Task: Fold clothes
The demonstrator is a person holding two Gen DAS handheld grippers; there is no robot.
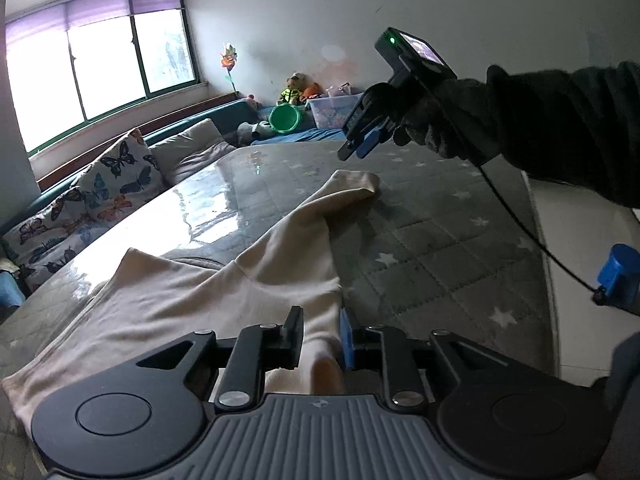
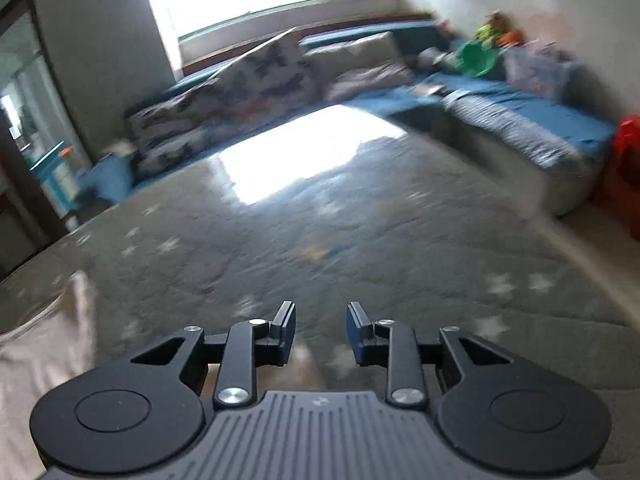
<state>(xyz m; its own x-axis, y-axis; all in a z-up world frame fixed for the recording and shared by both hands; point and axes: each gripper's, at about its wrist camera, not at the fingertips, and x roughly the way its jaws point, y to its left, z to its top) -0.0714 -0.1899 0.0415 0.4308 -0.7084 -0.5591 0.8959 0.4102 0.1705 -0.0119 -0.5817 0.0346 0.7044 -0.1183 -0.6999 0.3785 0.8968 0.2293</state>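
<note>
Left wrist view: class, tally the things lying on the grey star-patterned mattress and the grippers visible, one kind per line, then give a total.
Cream garment: 1
Grippers: 2, the left gripper and the right gripper
Total: 3

Cloth (image 1: 224,280) flat on the mat (image 1: 440,240). Pillows (image 1: 120,184) at ten o'clock. Toy bear (image 1: 294,88) far off at twelve.

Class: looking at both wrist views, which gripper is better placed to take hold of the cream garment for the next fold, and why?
Left. The left gripper has the cream garment between its fingers, while the right gripper hangs open over bare grey mat.
</note>
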